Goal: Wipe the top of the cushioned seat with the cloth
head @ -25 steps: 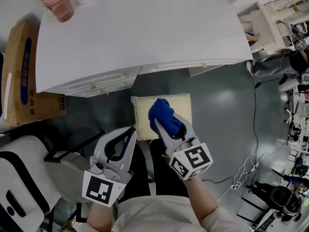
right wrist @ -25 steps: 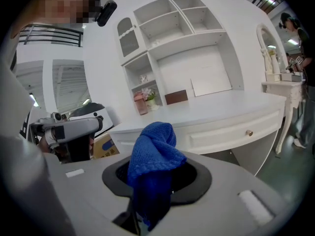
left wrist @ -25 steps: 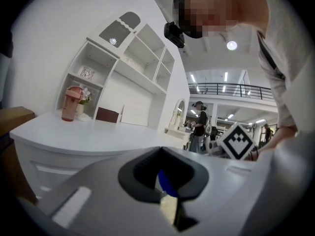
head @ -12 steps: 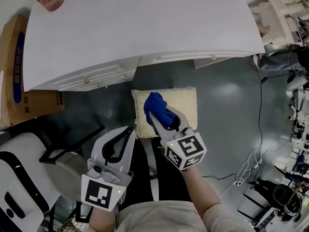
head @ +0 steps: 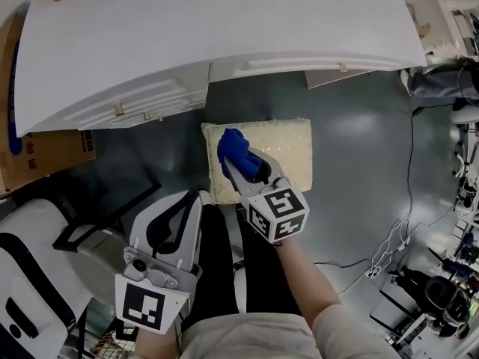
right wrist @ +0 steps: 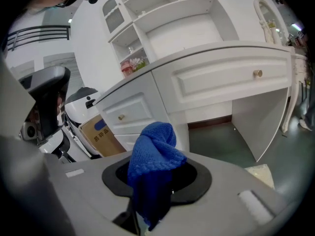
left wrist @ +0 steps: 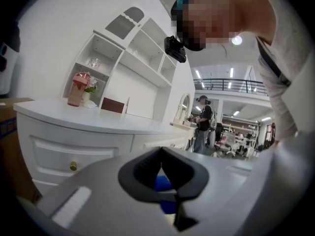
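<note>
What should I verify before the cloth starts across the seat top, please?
1. Grip on the blue cloth: ok, the right gripper pinches it in its jaws, with a fold bunched beyond them.
2. Cloth over the cushioned seat: ok, above its left part.
3. Cloth touching the seat: cannot tell.
4. Seat top free of other objects: ok.
5. Path clear of the left gripper: ok, it is left of the seat, jaws together and empty.

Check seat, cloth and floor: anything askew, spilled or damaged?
Nothing stands out. The cushioned seat looks intact, with no spill visible on it. The blue cloth is bunched in the right gripper, whose jaws are shut on it.
</note>
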`<state>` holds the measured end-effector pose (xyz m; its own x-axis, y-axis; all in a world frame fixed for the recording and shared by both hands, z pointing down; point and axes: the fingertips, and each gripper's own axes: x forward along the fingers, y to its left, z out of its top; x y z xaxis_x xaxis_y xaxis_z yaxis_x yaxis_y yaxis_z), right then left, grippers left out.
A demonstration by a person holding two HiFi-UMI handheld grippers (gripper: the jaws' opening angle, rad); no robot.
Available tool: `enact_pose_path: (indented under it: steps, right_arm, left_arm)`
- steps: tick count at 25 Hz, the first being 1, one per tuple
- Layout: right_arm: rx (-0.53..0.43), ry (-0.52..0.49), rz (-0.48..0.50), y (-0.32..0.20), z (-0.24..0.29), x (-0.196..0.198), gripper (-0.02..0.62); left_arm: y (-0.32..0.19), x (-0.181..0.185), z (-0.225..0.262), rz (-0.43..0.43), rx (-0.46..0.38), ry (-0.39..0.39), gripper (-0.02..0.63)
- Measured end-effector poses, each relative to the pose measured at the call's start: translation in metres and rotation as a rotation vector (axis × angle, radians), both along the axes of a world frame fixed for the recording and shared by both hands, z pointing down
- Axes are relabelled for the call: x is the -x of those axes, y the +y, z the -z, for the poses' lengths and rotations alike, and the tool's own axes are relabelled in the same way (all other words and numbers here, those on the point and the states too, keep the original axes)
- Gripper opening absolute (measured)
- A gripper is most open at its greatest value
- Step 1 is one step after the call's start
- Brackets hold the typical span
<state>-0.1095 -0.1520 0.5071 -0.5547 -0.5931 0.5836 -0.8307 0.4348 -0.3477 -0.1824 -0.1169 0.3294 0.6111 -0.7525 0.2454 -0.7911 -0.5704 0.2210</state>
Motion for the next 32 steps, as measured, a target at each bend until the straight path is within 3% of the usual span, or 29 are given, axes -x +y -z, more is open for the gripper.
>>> enact_pose_path:
  steps: [12,21,25,32]
  right_arm:
    - [0.138,0.016,0.014,-0.002,-0.079,0.013,0.141]
    - [0.225,0.093,0.035,-0.007,-0.131,0.019,0.148]
    - [0.253,0.124,0.056,-0.008,-0.145,0.02,0.199]
    - [0.262,0.216,0.008,-0.014,-0.157,0.002,0.239]
  left_arm:
    - [0.0,0.005,-0.015,0.004,0.012,-0.017,-0.002]
    - [-0.003,0.015,-0.025,0.034,0.031,-0.014,-0.002]
    - [-0.002,0.018,-0.028,0.037,0.038,-0.013,-0.002]
    - [-0.003,0.021,-0.029,0.045,0.043,-0.006,-0.002]
